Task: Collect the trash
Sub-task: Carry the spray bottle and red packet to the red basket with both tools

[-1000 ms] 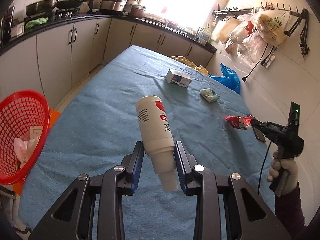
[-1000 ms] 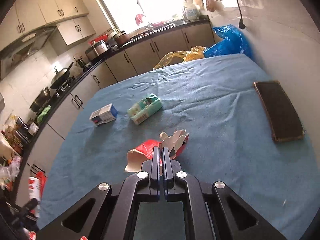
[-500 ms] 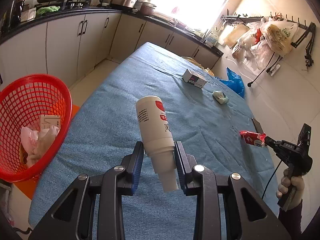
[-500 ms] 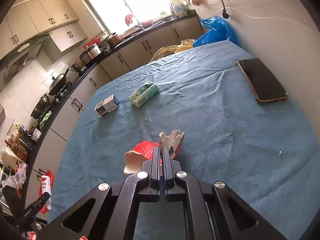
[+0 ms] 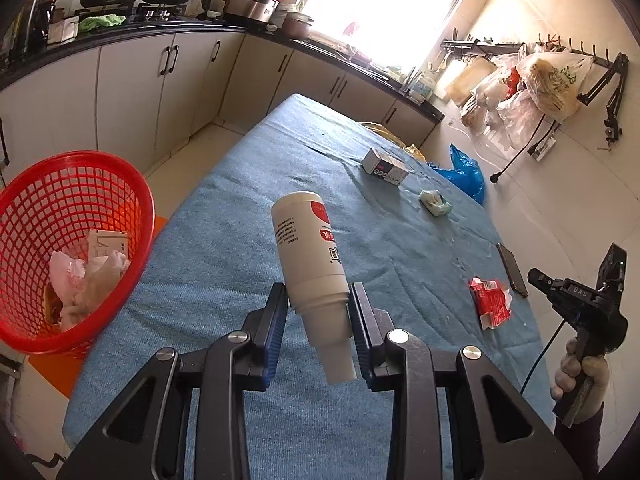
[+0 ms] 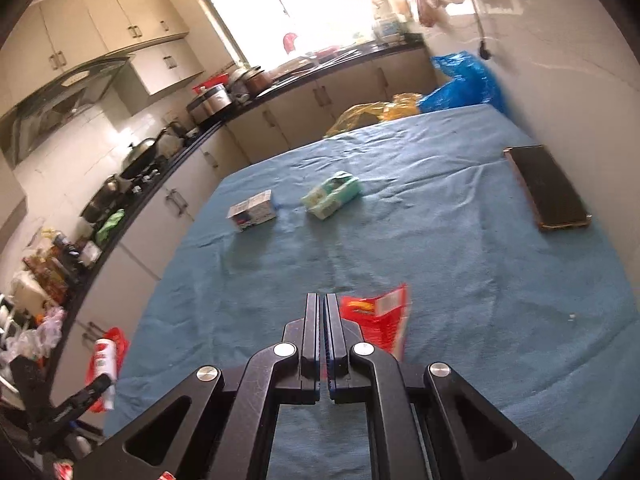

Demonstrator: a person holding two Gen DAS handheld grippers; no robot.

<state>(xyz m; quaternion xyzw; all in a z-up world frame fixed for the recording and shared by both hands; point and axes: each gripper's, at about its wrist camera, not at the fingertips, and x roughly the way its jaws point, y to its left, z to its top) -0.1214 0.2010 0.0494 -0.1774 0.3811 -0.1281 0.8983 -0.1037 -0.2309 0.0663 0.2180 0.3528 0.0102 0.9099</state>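
White bottle between left gripper jaws, over blue table.

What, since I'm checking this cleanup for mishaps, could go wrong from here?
1. The left tongs pinch the white bottle only at its narrow neck, tilted; it may slip before reaching the red basket.
2. The red wrapper lies close to the phone; the shut right tongs, reaching for it, might nudge the phone.

Left wrist view: your basket sits left of the desk. Box and tissue pack lie upper centre; wrapper and phone lie lower right.
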